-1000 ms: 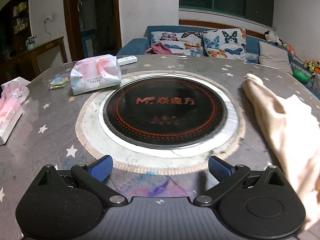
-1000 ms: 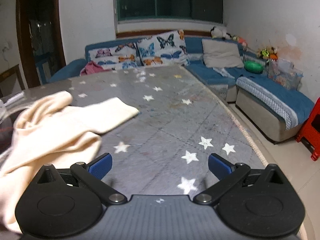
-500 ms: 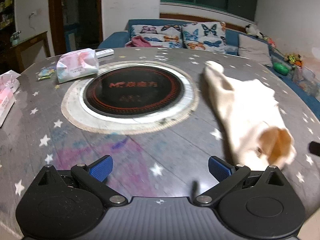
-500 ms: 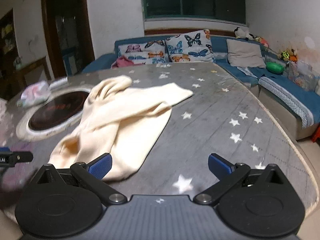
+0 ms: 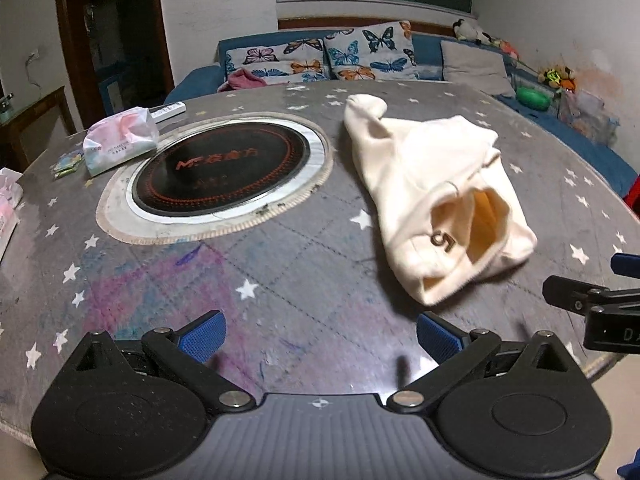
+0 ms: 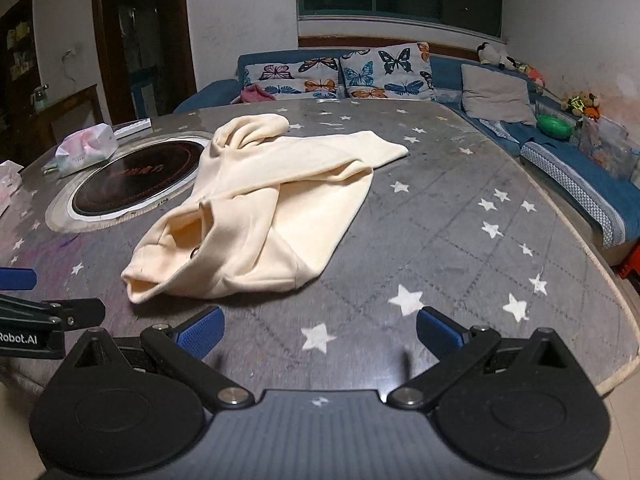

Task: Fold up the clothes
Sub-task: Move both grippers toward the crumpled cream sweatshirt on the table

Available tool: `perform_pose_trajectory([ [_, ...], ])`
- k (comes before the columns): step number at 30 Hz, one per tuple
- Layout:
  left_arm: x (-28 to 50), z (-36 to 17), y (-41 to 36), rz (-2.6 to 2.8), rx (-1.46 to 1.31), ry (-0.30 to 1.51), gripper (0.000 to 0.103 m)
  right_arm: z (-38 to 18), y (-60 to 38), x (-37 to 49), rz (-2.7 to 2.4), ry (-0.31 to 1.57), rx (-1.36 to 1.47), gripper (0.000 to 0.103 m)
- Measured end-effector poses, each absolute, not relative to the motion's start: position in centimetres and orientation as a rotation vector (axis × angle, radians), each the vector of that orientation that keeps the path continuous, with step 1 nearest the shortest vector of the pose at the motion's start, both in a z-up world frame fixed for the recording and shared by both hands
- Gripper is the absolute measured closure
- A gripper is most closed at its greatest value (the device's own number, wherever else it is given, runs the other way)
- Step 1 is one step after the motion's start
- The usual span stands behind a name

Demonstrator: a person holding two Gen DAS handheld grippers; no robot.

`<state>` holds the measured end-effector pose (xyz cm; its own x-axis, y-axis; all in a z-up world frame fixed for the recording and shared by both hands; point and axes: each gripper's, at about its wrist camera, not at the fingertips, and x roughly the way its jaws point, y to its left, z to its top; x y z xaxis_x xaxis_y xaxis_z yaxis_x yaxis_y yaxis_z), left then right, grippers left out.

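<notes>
We hold the left gripper (image 5: 318, 334) with its blue-padded fingers (image 5: 202, 330) spread wide and nothing between them, low over the near edge of the round grey star-patterned table (image 5: 280, 264). The right gripper (image 6: 318, 330) is likewise spread wide and empty, its blue pads (image 6: 438, 330) above the table's near rim; in the left wrist view part of it enters at the right edge, and in the right wrist view the left gripper's finger shows at the left edge. Neither gripper touches cloth. Just beyond both, the cream-coloured crumpled garment (image 5: 432, 184) lies loose on the table top, unfolded, with a small dark "5" mark near its open hem facing us; one end trails away toward the far side of the table. To the garment's left, close beside it, sits the round black induction cooktop with an orange ring and pale surround (image 5: 222, 168), set into the table centre. Left of the cooktop lies a pink-and-white soft pack of tissues (image 5: 120, 140), with a white remote control (image 5: 168, 110) just behind it. Beyond the table stands a blue sofa with butterfly-print cushions (image 5: 332, 56).
</notes>
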<state>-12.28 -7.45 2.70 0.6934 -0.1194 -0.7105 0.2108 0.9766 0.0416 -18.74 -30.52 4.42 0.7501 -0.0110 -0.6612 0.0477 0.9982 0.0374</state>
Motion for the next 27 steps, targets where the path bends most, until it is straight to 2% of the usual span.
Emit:
perform_pose_trajectory([
  [27,-13.5,2.3,-9.2,-0.221,0.163,0.800,0.000,4.6,-29.9,-19.8,-0.032,0.730,0.048,0.000],
])
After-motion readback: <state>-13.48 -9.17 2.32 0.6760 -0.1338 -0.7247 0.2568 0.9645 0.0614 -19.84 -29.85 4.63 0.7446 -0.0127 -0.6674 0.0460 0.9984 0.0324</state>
